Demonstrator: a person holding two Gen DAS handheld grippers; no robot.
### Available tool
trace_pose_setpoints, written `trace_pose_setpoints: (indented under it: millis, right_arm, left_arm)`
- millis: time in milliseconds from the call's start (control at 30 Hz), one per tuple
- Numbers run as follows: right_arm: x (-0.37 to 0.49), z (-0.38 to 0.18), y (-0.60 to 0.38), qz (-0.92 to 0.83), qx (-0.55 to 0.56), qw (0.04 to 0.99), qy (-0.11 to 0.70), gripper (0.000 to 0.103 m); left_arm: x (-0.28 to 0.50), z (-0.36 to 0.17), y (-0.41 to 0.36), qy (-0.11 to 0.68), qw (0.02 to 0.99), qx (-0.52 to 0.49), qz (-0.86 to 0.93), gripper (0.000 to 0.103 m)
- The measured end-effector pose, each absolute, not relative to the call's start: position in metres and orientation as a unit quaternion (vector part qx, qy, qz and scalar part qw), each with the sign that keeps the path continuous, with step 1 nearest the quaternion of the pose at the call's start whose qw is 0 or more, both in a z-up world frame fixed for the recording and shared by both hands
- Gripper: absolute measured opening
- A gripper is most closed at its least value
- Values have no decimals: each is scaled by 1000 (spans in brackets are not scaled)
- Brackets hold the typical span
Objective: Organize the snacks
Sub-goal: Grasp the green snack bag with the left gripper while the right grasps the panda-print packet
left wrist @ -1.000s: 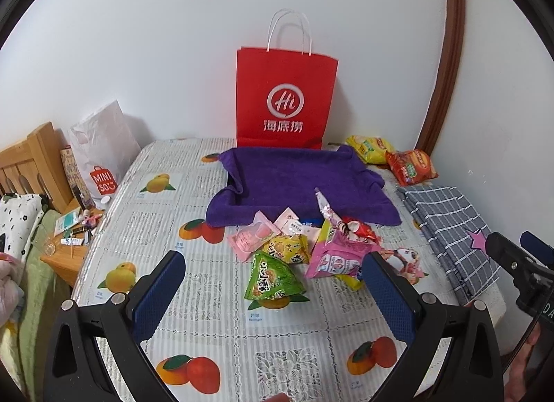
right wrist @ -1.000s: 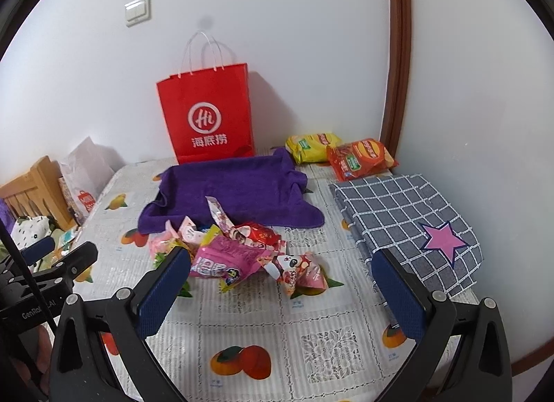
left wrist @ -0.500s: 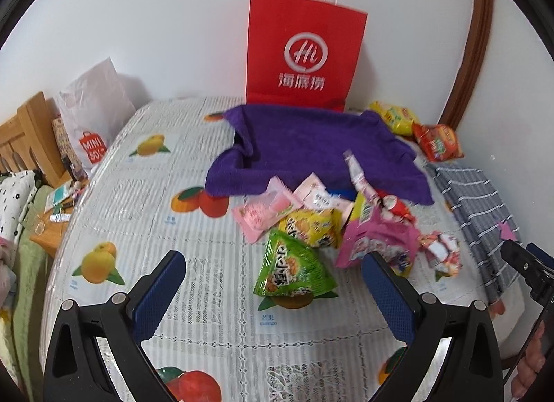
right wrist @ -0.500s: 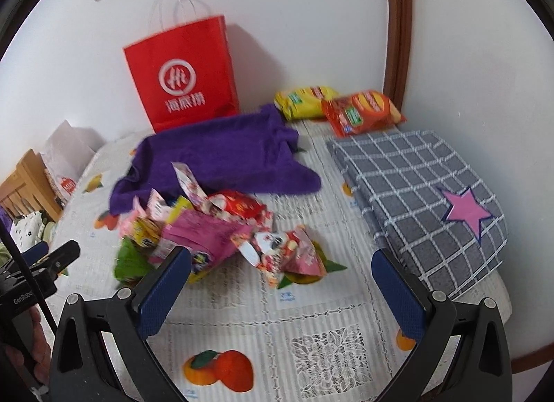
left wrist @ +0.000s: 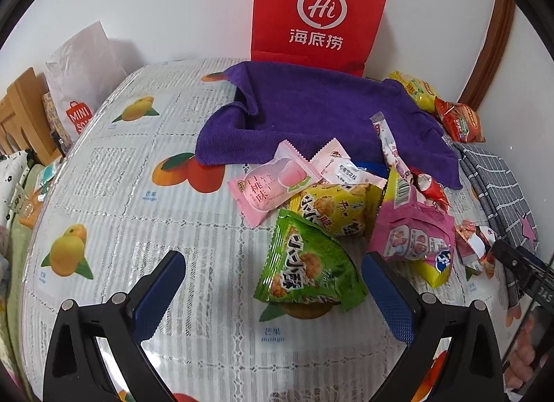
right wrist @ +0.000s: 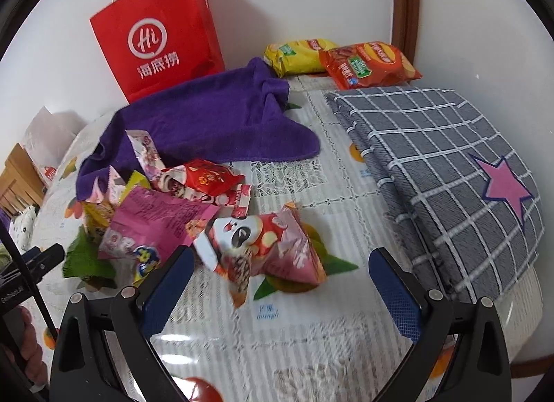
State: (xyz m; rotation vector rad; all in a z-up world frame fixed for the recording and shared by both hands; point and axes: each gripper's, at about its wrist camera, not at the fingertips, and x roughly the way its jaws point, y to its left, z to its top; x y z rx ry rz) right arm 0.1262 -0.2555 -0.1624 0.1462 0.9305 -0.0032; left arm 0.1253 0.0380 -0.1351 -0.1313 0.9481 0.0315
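A heap of snack packets lies mid-table in front of a purple towel [left wrist: 311,118]. A green packet [left wrist: 308,267] sits nearest my left gripper [left wrist: 273,294], which hangs open just above and before it, empty. Behind the green one are a yellow packet [left wrist: 336,208], a pale pink peach packet [left wrist: 270,184] and a magenta bag [left wrist: 412,232]. My right gripper [right wrist: 280,284] is open and empty, low over a pink panda packet [right wrist: 263,246]. The magenta bag [right wrist: 155,225] and a red packet [right wrist: 207,177] lie to its left.
A red paper bag [left wrist: 318,10] stands against the back wall. Yellow [right wrist: 297,54] and orange chip bags [right wrist: 367,64] lie at the back right. A folded grey checked cloth [right wrist: 446,163] covers the table's right side. A white shopping bag [left wrist: 79,69] leans at the left.
Both grippers have moved forward and down toward the snack heap, which now looms larger. Both stay open and nothing has been picked up.
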Motion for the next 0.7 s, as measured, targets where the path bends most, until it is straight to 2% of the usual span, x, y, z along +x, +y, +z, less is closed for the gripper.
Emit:
trace_pose_setpoints:
  millis: [300,433,567,633,700]
  right_arm:
    - [154,-187,-251,15,77,874,480,100]
    - [157,-191,-247,28,76,868,491,86]
    - [152,-192,-247,31,77,871,485,81]
    - [148,-189,-248,33,78,874,478,73]
    - [147,-187,-248,34,76,874,479,69]
  left_arm:
    - [135,-142,44,466,881,-82,7,103]
    - [135,-145,43,470,879,-80,3,103]
    - [135,-150,35,477,875,-77,-11,102]
    - [136,-153,30,480,874,-73,-17,102]
    - [138,-156,25,485,871,-69,-22,102]
